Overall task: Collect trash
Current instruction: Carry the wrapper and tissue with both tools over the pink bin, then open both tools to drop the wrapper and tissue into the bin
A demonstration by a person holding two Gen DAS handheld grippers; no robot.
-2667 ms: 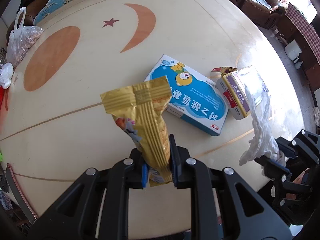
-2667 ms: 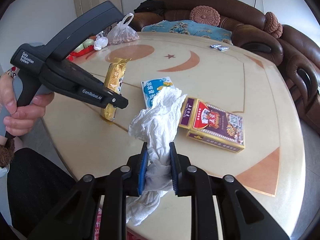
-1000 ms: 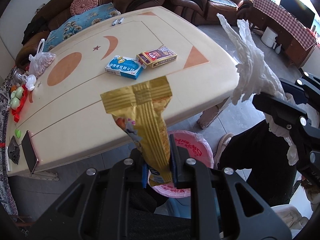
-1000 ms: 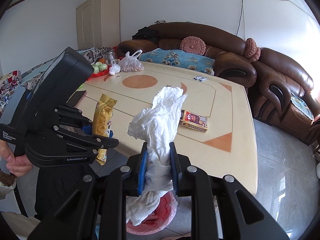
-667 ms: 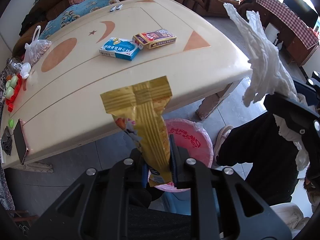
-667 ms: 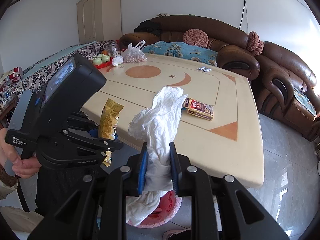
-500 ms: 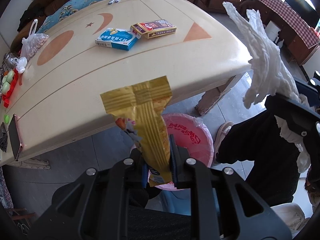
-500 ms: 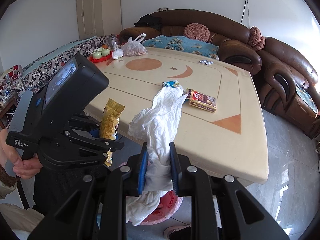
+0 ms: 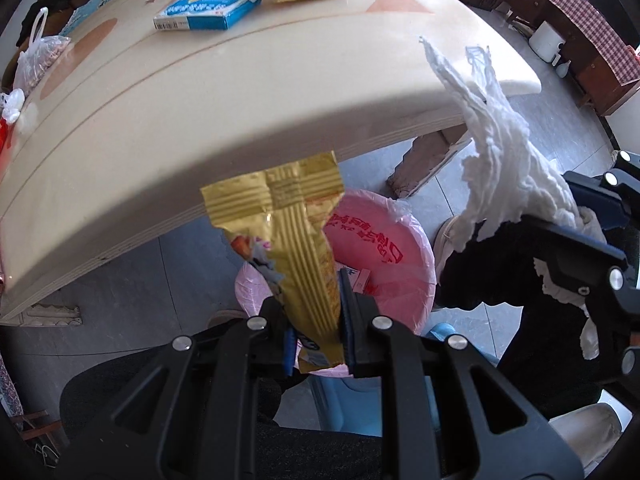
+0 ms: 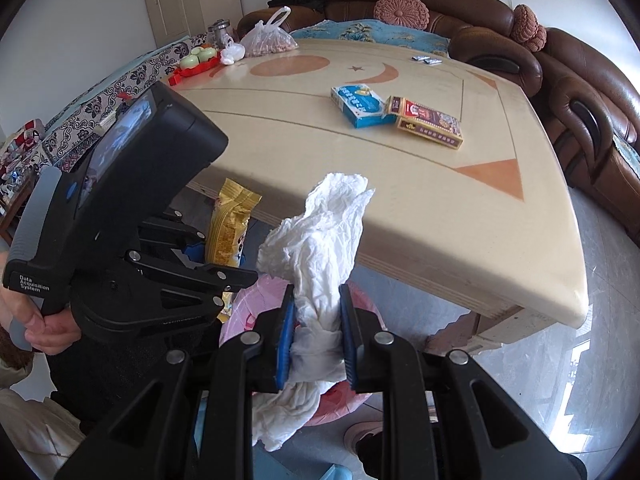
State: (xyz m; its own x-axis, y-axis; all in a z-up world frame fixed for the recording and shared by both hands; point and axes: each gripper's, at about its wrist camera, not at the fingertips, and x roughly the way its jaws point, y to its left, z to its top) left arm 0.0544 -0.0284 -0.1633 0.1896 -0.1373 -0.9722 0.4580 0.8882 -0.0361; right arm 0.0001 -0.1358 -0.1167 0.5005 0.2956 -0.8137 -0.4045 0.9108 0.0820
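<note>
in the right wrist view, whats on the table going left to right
Red tray of green fruit → small white bag → clear bag of nuts → blue box → red and purple box, which touches the blue box. All sit on the cream table.

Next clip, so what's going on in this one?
A person is clearing trash with two hand-held grippers. The left hand-held gripper is shut on a gold snack wrapper, held over the pink-lined trash bin on the floor beside the table. The right hand-held gripper is shut on a crumpled white tissue, also near the bin. Neither item is released yet. A blue box and a red-purple box lie on the table.
</note>
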